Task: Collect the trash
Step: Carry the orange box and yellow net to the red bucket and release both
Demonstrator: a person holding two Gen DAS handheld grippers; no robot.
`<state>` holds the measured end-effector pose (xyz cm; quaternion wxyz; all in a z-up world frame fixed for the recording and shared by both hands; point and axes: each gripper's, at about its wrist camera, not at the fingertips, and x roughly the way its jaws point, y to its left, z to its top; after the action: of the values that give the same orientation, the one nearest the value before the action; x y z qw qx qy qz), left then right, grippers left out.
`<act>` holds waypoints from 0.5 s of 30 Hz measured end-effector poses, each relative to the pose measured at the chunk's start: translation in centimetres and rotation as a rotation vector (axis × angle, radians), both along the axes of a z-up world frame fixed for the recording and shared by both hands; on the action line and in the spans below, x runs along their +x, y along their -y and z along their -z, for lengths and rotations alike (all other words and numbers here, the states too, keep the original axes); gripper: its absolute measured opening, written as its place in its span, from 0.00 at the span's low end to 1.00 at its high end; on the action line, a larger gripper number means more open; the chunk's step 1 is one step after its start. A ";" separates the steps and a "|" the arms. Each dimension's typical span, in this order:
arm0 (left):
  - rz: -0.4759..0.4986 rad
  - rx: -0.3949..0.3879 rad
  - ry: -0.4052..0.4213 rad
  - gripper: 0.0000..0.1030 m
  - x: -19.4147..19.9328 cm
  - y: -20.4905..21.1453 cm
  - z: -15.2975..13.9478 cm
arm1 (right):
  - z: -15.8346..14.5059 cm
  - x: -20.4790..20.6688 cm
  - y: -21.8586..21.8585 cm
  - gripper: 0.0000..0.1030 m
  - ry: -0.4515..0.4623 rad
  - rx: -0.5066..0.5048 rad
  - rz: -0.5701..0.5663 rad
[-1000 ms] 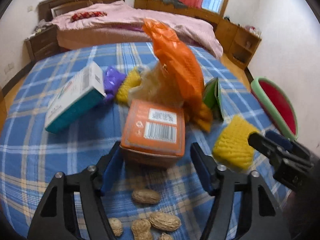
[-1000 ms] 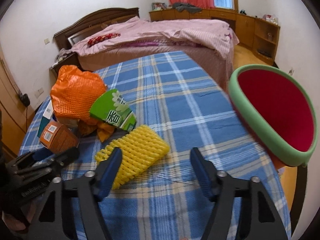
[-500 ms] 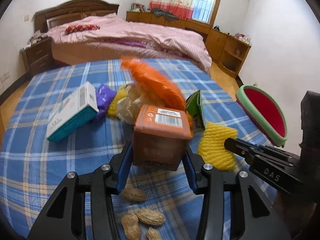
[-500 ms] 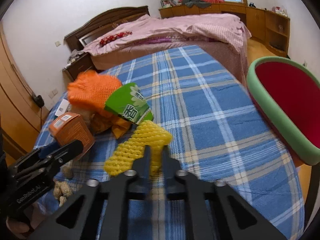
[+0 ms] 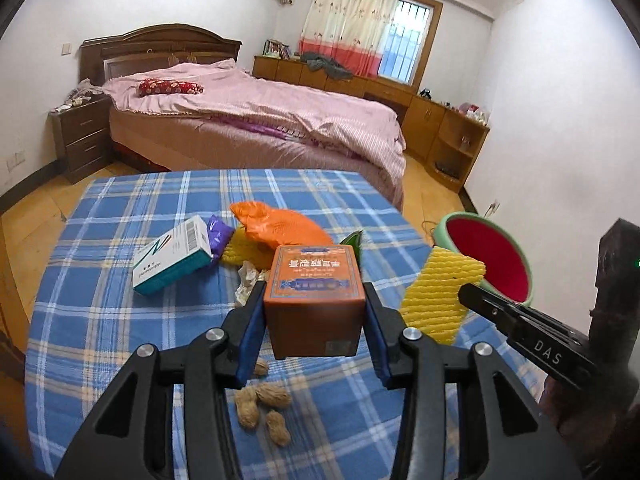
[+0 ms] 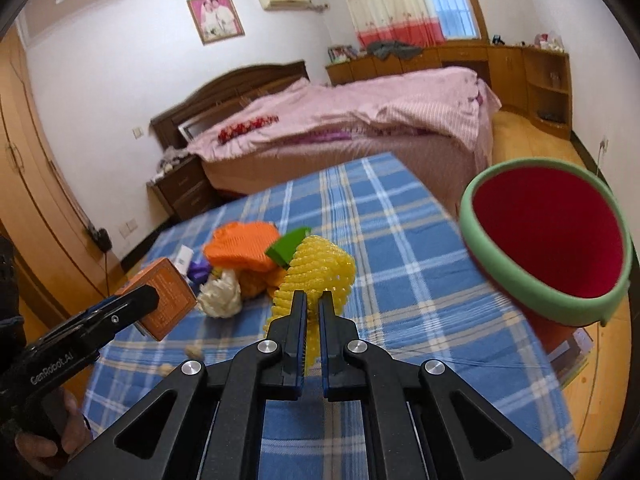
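Two pairs of tongs are raised over a blue-plaid counter [image 5: 120,312] in a bedroom. The orange box [image 5: 315,300] is clamped upright by the left tongs [image 5: 314,320]; the yellow foam net [image 6: 316,276], long axis pointing away, is pinched by the right tongs [image 6: 313,304] near the counter's right edge, beside the red bin [image 6: 548,240].

A home bedroom is shown: a dark wooden bed [image 5: 208,120] is covered with a rumpled pink striped quilt [image 5: 280,116] and flanked by a dark wooden nightstand [image 5: 80,136]. A framed portrait [image 6: 216,18] is hung on the white wall, and a barred window is draped with a white-and-red curtain [image 5: 348,28] above low wooden cabinets [image 5: 424,116].
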<state>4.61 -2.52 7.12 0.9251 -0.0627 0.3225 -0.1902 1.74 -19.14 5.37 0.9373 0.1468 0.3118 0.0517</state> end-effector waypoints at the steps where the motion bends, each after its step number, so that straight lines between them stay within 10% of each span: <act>1: 0.003 -0.002 0.009 0.44 -0.4 0.2 -0.5 | -0.4 -0.4 0.3 0.05 0.014 0.004 0.008; 15: 0.137 -0.011 0.036 0.44 -0.9 5.7 -4.1 | -2.7 -4.0 5.9 0.05 0.107 0.046 0.142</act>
<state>3.67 -8.24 11.22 0.9152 -0.0421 0.3085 -0.2561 -2.29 -25.04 8.12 0.9504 0.1869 0.2486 -0.0002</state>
